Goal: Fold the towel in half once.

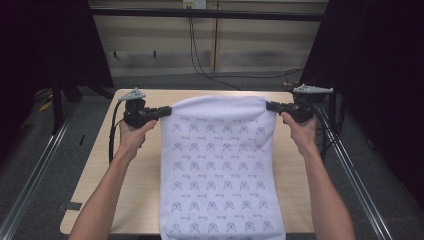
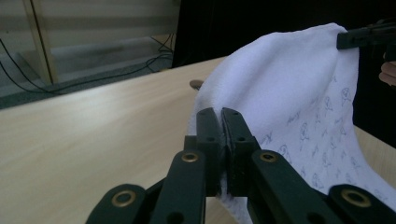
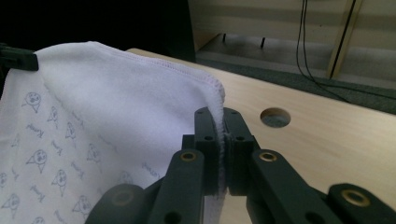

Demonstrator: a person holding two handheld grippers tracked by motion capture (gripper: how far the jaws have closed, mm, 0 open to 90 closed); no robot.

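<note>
Jaws of the left gripper [image 1: 167,110] and right gripper [image 1: 270,105] pinch the towel's [image 1: 220,165] upper corners. Its lower edge is cut off at the frame's bottom, hiding the surface [image 1: 137,170] beneath.

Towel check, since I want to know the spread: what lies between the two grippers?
The towel's raised top edge spans from the left gripper to the right gripper, seen in the high view.

Dim, even overhead light; dark surroundings frame the table [image 1: 140,200]. The white cloth [image 1: 220,165] appears brightest. In both gripper views, near jaws are soft-focused and underexposed.
</note>
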